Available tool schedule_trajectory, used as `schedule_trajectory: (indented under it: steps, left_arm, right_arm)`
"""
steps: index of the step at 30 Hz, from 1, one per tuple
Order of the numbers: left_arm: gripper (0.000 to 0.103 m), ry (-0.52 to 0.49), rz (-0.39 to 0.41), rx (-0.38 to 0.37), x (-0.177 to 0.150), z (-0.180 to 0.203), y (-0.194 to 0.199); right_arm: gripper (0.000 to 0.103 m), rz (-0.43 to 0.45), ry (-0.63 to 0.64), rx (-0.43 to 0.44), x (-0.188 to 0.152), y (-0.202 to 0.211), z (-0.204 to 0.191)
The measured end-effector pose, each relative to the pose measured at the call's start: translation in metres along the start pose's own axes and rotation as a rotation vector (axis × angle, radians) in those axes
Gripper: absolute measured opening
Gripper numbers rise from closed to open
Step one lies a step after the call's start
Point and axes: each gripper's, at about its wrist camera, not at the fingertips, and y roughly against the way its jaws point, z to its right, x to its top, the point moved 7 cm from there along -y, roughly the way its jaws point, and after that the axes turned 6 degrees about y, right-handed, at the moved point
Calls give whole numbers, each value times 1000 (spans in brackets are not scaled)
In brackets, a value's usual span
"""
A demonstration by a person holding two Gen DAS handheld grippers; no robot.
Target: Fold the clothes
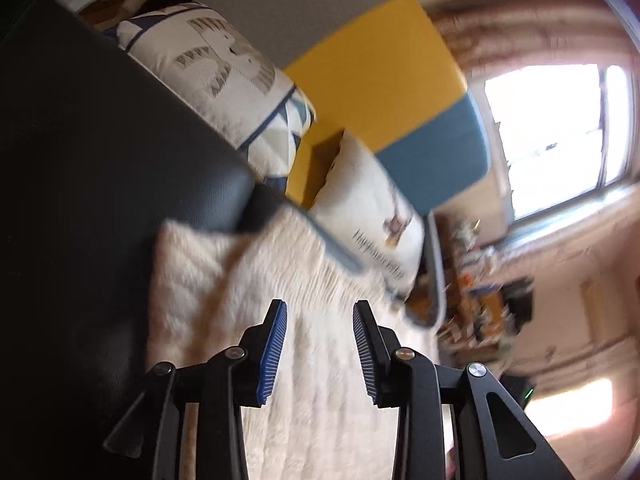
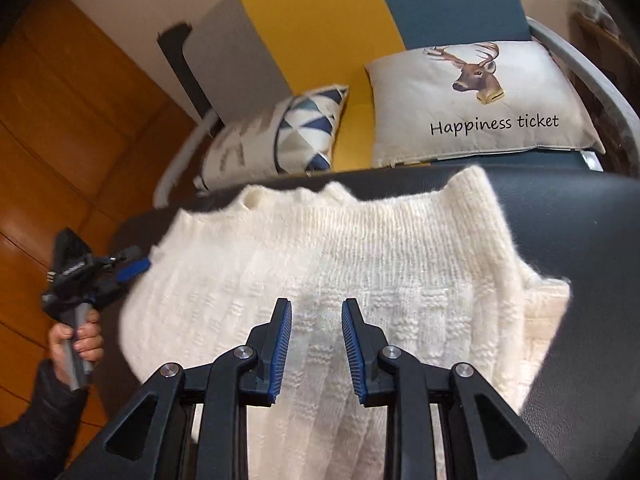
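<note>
Cream knit sweater [image 2: 340, 264] lies spread on black leather surface [image 2: 580, 232], directly under & ahead of right gripper [image 2: 316, 346], jaws apart w/ nothing between. Left gripper [image 1: 320, 350] also parted, empty, above sweater's edge; seen from right cam at sweater's left side. Deer cushion [image 2: 476, 100] beyond, triangle-pattern cushion [image 2: 280, 136] further left.

Cream knit sweater [image 2: 340, 248] on black seat [image 2: 580, 240], right gripper [image 2: 316, 340] fingers apart
</note>
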Motion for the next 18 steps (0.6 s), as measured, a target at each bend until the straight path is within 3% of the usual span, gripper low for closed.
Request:
schedule_trajectory:
  steps: [2, 4, 8, 13, 18]
  left_arm:
    - [34, -45, -37, 63, -10, 0, -11]
    - [34, -83, -52, 108, -14, 1, -15]
    - [33, -102, -102, 157, -19, -5, -22]
    - [28, -103, -142, 159, -36, -12, -17]
    - [28, -134, -180, 158, -82, -19, 6]
  right_arm:
    - [27, -59, -12, -30, -8, -14, 4]
    - [25, -60, -5, -35, -11, -16, 5]
    - [23, -121, -22, -34, -22, -19, 8]
    - [22, -187, 17, -51, -49, -9, -1]
    - [22, -194, -30, 3, -108, 21, -14]
